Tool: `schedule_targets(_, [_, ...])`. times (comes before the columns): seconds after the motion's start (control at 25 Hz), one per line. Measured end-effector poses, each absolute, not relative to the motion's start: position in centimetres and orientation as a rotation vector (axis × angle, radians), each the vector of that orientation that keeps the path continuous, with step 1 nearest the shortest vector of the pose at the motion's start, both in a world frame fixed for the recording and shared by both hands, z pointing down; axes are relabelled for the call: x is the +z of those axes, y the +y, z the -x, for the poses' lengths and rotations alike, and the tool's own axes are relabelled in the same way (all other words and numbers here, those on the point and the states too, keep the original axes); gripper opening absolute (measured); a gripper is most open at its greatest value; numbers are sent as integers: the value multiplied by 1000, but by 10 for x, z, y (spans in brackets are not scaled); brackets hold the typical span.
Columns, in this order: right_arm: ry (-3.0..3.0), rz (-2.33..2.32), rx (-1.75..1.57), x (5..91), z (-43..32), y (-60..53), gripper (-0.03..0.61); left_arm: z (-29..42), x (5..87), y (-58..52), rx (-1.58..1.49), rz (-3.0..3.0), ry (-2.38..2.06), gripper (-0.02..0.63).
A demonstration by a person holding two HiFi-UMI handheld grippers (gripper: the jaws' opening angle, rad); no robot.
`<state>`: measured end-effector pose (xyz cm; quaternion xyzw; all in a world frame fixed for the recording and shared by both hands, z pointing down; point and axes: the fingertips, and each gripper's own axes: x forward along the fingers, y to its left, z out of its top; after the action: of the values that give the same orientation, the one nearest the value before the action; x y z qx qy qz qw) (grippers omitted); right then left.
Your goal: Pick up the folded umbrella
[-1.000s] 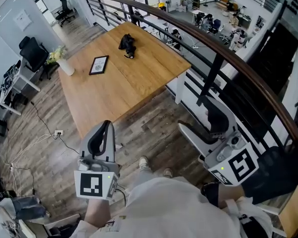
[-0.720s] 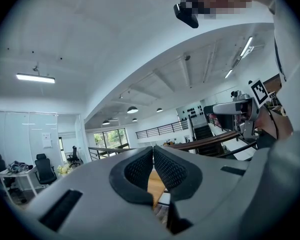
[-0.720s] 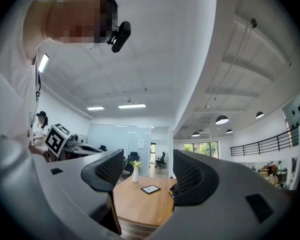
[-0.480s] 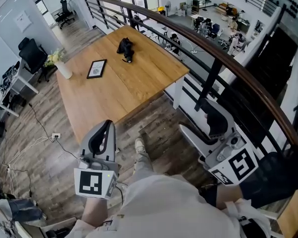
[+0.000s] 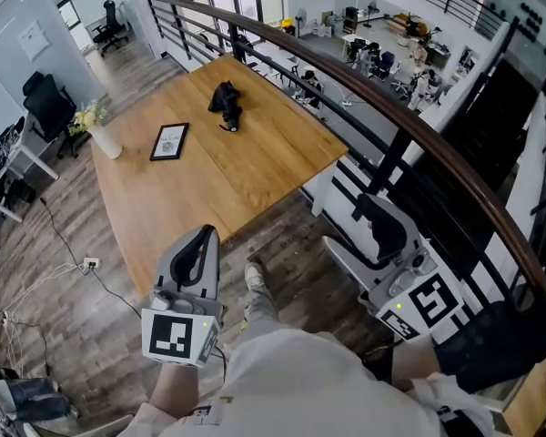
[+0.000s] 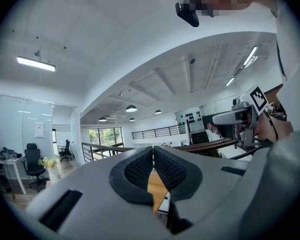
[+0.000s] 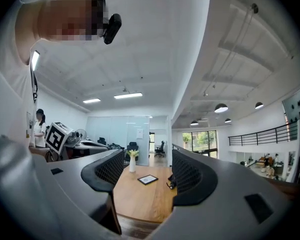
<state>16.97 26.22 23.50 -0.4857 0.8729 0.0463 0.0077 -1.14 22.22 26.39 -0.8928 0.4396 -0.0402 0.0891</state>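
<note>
A black folded umbrella (image 5: 226, 104) lies on the far part of a wooden table (image 5: 255, 167); in the right gripper view the umbrella (image 7: 170, 181) shows small beside the right jaw. Both grippers hang well short of the table, over the wood floor. My left gripper (image 5: 203, 238) is shut, its pads meeting at the tips with nothing between them, as the left gripper (image 6: 153, 153) view confirms. My right gripper (image 5: 371, 213) is open and empty; between the right gripper's (image 7: 147, 166) jaws I see the table.
A framed picture (image 5: 169, 141) lies on the table left of the umbrella. A white vase with flowers (image 5: 100, 135) stands at the table's left edge. A dark railing (image 5: 393, 94) runs along the right. Office chairs (image 5: 47, 103) and cables are on the left.
The table and umbrella have slid down and left in the head view as the person steps nearer. Both grippers keep their poses and states.
</note>
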Motion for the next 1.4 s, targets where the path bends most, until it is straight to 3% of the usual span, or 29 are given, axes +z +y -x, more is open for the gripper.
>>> schedule_targets(0.32, [2750, 1592, 80, 242, -147, 146, 319, 41, 265, 112, -84, 2744, 1334, 23])
schedule_targets(0.8, [2845, 1570, 32, 248, -57, -45, 319, 124, 285, -67, -152, 2810, 1336, 25])
schedule_targets(1.4, [3004, 1632, 13, 264, 12, -163, 319, 209, 333, -154, -238, 2763, 1463, 23])
